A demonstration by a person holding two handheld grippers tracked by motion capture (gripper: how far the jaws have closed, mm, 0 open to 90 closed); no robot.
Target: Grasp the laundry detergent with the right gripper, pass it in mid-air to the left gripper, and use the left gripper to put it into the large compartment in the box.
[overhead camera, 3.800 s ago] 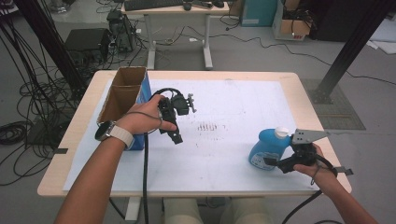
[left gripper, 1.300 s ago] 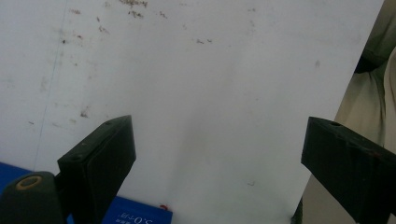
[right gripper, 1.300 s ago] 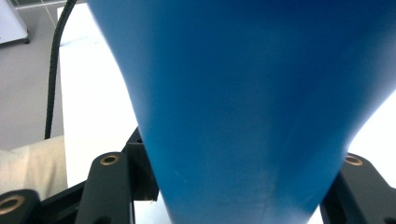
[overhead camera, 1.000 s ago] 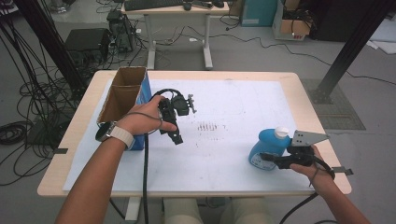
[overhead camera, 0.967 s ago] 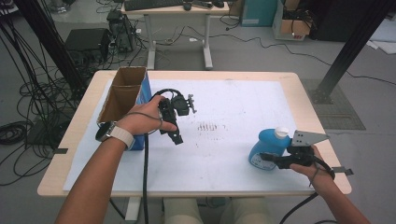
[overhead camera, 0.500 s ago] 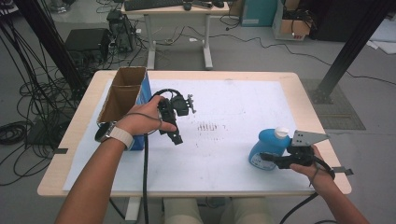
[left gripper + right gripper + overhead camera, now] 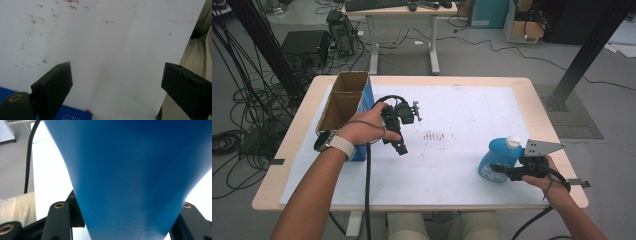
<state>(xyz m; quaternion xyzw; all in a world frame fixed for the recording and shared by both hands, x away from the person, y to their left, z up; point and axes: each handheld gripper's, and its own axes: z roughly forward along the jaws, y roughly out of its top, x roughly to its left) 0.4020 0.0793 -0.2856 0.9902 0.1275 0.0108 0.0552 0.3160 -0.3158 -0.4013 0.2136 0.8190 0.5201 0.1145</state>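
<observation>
The table (image 7: pixel 462 95) takes up the middle of the high view, a pale wooden top under a white sheet with a patch of dark smudges near its centre. Its near edge is partly covered by the person's forearms and lap at the bottom of the frame.

At the left of the table stands an open cardboard box (image 7: pixel 343 100) with a blue outer side; its lower corner is hidden behind the left wrist, which wears a watch (image 7: pixel 333 145).

Toward the lower right of the high view stands a blue bottle (image 7: pixel 497 157) with a white cap, upright on the sheet near the table's right edge. In the right gripper view its blue body (image 7: pixel 130 175) spreads across most of the frame, cut off at the top, so the cap and any label cannot be made out there.

The right hand-held gripper (image 7: pixel 504 171) reaches the bottle's base from the right. In its own view the two black jaws sit just beside the bottle's narrow lower part, one on each side, clamped on it.

The left hand-held gripper (image 7: pixel 399 145) is held above the sheet left of centre, half covered by the hand. In the left gripper view its jaws stand wide apart with bare white sheet between them.
</observation>
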